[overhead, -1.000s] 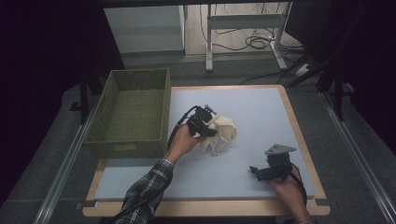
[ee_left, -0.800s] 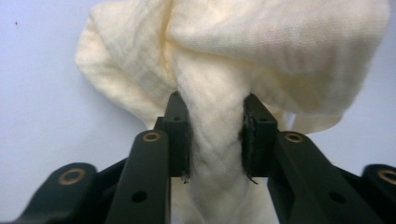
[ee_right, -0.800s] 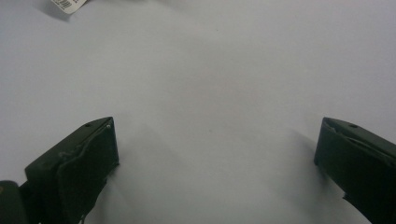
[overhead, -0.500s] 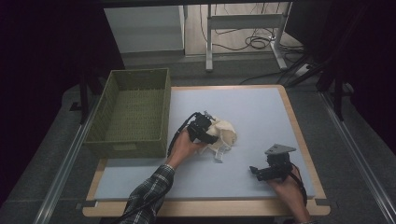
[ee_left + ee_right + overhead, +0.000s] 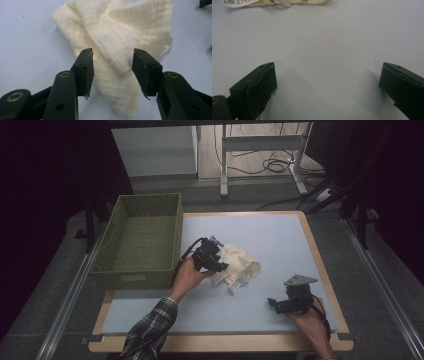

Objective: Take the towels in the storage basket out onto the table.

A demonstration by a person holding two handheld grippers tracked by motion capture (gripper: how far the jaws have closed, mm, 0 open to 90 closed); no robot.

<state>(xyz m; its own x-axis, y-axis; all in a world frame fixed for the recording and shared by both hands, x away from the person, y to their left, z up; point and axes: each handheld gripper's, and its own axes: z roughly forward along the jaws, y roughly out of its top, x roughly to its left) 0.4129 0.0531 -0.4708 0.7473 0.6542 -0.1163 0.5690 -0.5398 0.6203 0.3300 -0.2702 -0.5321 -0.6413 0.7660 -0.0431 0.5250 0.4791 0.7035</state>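
Left gripper view: left gripper (image 5: 112, 67) has jaws part open, a ridge of the cloth (image 5: 117, 37) between them, pads not yet biting; cloth is cream, crumpled, lying on the mat (image 5: 25, 50). Right gripper view: right gripper (image 5: 327, 87) spread wide over bare mat w/ nothing between, cloth edge and its label (image 5: 235, 2) well ahead. High view: left gripper (image 5: 210, 257) sits on the cloth's (image 5: 240, 265) left side, mid-mat, just right of the basket (image 5: 145, 275); right gripper (image 5: 292, 300) is parked near the front right, well apart from the cloth.

Likely step: pinch the cloth, prob. for the basket. To do it well: press down so both pads straddle the fold, close fully on a thick bunch, not one thin layer, then lift straight before swinging left. Watch the trailing corner and label snagging the basket rim.
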